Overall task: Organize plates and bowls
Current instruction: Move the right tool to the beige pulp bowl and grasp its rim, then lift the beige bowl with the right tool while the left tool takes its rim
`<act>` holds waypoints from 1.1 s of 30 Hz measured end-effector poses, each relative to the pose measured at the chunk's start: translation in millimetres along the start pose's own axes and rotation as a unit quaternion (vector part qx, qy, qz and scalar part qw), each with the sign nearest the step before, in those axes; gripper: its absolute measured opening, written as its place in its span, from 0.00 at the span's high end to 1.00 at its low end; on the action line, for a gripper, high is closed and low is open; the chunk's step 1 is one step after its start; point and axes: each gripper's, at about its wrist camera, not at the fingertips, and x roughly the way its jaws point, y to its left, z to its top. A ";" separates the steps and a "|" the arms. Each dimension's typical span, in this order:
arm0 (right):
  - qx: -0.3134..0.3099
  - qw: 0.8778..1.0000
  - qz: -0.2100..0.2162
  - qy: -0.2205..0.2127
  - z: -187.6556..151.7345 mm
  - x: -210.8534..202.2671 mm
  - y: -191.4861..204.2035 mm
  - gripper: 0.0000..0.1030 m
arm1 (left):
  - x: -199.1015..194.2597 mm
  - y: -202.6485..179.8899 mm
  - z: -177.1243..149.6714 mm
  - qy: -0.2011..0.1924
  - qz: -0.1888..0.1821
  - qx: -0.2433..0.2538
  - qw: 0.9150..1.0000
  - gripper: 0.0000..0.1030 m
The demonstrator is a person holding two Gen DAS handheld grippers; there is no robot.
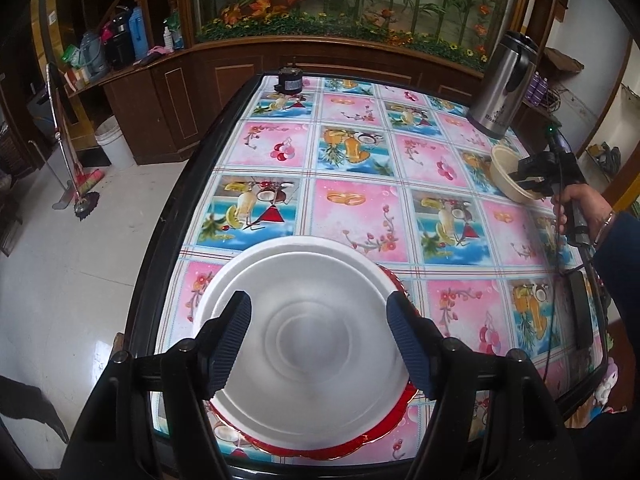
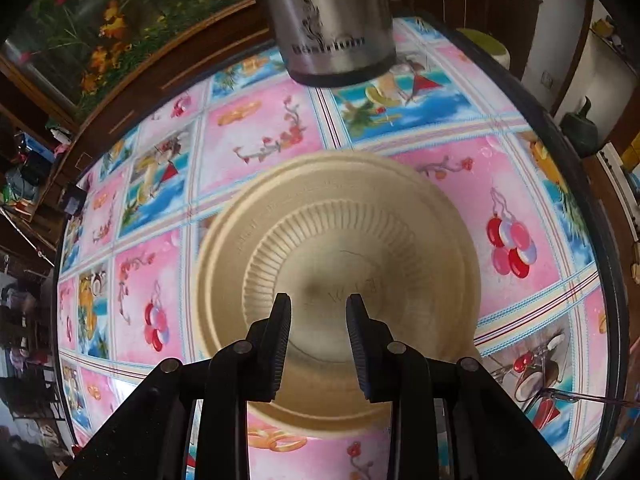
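A white plate (image 1: 304,320) lies on a red plate (image 1: 352,446) at the near edge of the table. My left gripper (image 1: 319,344) is open above the white plate, fingers apart, holding nothing. My right gripper (image 2: 319,340) is shut on the near rim of a beige ribbed bowl (image 2: 340,232) and holds it tilted above the tablecloth. In the left wrist view the bowl (image 1: 506,170) and the right gripper (image 1: 534,184) show at the far right of the table, below the kettle.
A steel kettle (image 1: 504,84) stands at the far right corner, just behind the bowl; it also shows in the right wrist view (image 2: 332,20). A small black motor (image 1: 289,80) sits at the far edge. The tablecloth (image 1: 352,208) is patterned pink and blue. A black cable (image 1: 560,320) runs along the right edge.
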 end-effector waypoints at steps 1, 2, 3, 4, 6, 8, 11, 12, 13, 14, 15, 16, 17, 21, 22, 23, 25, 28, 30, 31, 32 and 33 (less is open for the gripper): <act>0.000 1.000 0.001 0.006 -2.2 0.5 -0.1 0.70 | 0.4 -0.5 0.4 0.000 -0.001 0.001 1.000 0.32; -0.001 1.000 0.004 0.008 -4.8 0.2 0.9 0.70 | 0.5 -1.0 1.1 0.000 -0.002 0.001 1.000 0.33; -0.005 1.000 0.010 0.012 -8.8 -1.6 3.4 0.70 | 0.5 -2.0 1.9 -0.001 -0.004 0.002 1.000 0.32; -0.009 1.000 0.011 0.015 -11.9 -3.0 5.4 0.70 | 0.6 -2.8 2.5 -0.002 -0.005 0.003 1.000 0.32; -0.017 0.999 0.017 0.023 -21.8 -7.7 10.9 0.70 | 1.9 -5.7 3.6 -0.003 -0.011 0.006 1.000 0.32; -0.019 0.999 0.030 0.035 -33.4 -12.0 15.3 0.70 | 4.1 -10.1 4.0 -0.001 -0.016 0.012 1.000 0.32; -0.030 0.998 0.044 0.046 -57.2 -21.4 23.4 0.70 | 6.2 -18.2 4.7 -0.001 -0.026 0.021 0.999 0.32; -0.033 0.997 0.050 0.051 -66.4 -24.9 25.9 0.70 | 6.8 -20.6 5.5 -0.001 -0.029 0.023 0.999 0.32; -0.035 0.996 0.059 0.056 -78.0 -29.6 28.2 0.70 | 7.1 -22.8 5.9 -0.002 -0.031 0.025 0.999 0.32; -0.038 0.995 0.066 0.060 -87.4 -33.2 30.1 0.70 | 7.2 -25.2 6.0 -0.003 -0.034 0.027 0.999 0.32; -0.043 0.994 0.075 0.067 -101.0 -37.0 32.8 0.70 | 7.8 -28.3 6.3 -0.003 -0.037 0.030 0.999 0.32; -0.045 0.993 0.081 0.073 -111.0 -39.4 34.4 0.70 | 7.8 -30.8 6.0 -0.003 -0.040 0.032 0.999 0.33; -0.047 0.992 0.087 0.079 -121.2 -41.7 36.1 0.70 | 8.1 -34.3 6.0 -0.003 -0.044 0.036 0.998 0.33; -0.058 0.984 0.125 0.117 -178.7 -53.3 47.6 0.70 | 8.8 -47.2 7.1 -0.003 -0.059 0.046 0.997 0.33; -0.057 0.980 0.144 0.128 -193.8 -56.8 50.7 0.70 | 9.1 -51.5 7.5 -0.002 -0.064 0.049 0.997 0.33; -0.058 0.976 0.159 0.140 -208.0 -60.1 54.0 0.70 | 9.9 -56.3 7.9 -0.001 -0.072 0.052 0.996 0.33; -0.061 0.967 0.191 0.159 -231.9 -68.7 60.0 0.70 | 11.9 -64.0 7.5 0.004 -0.088 0.055 0.995 0.33; -0.059 0.969 0.210 0.115 -236.1 -97.8 52.6 0.70 | 15.7 -74.6 5.8 0.014 -0.104 0.062 0.993 0.33; -0.051 0.980 0.184 0.063 -227.7 -115.8 35.9 0.70 | 19.6 -83.6 4.3 0.025 -0.124 0.064 0.990 0.33; -0.048 0.984 0.168 0.045 -223.8 -121.9 26.7 0.70 | 22.0 -87.8 3.7 0.032 -0.131 0.066 0.989 0.33; -0.043 0.987 0.154 0.035 -221.7 -125.6 18.1 0.70 | 24.0 -91.8 2.8 0.037 -0.134 0.070 0.988 0.33; -0.035 0.988 0.146 0.031 -220.4 -128.2 8.7 0.70 | 26.3 -97.6 1.4 0.042 -0.137 0.077 0.987 0.33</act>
